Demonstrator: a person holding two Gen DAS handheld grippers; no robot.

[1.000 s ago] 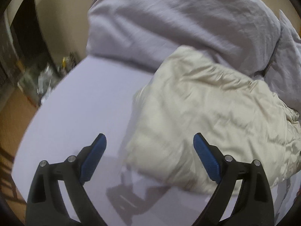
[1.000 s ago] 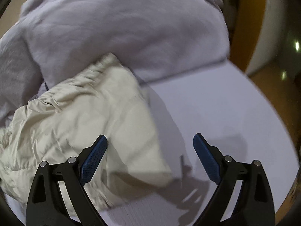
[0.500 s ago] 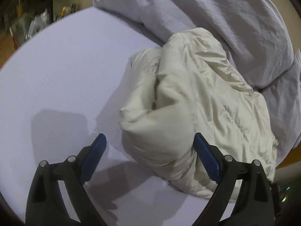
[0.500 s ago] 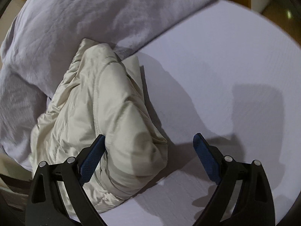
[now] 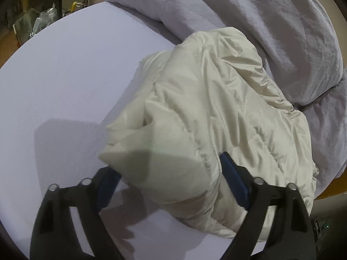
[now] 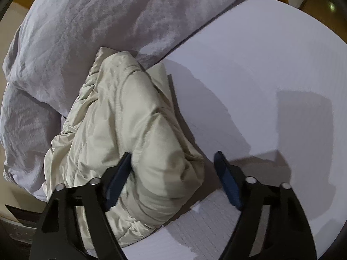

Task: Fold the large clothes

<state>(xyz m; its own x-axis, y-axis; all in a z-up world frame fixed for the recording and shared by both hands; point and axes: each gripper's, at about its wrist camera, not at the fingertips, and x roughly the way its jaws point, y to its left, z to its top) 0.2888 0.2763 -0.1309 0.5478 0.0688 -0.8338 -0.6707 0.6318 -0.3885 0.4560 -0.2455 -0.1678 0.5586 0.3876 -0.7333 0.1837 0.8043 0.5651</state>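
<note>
Pale lavender bed sheet (image 5: 71, 91), grey duvet (image 5: 271, 21) at 12 o'clock: both grippers have dropped onto the crumpled cream padded jacket (image 5: 206, 112), left gripper (image 5: 167, 182) and right gripper (image 6: 173, 169) closing around its near end, not yet clamped, so grasping for the fold is starting.

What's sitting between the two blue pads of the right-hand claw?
A puffy fold of the cream jacket fills most of the gap of the right gripper, whose jaws are closing; bare lilac sheet shows beside the far pad. The right wrist view shows this.
</note>
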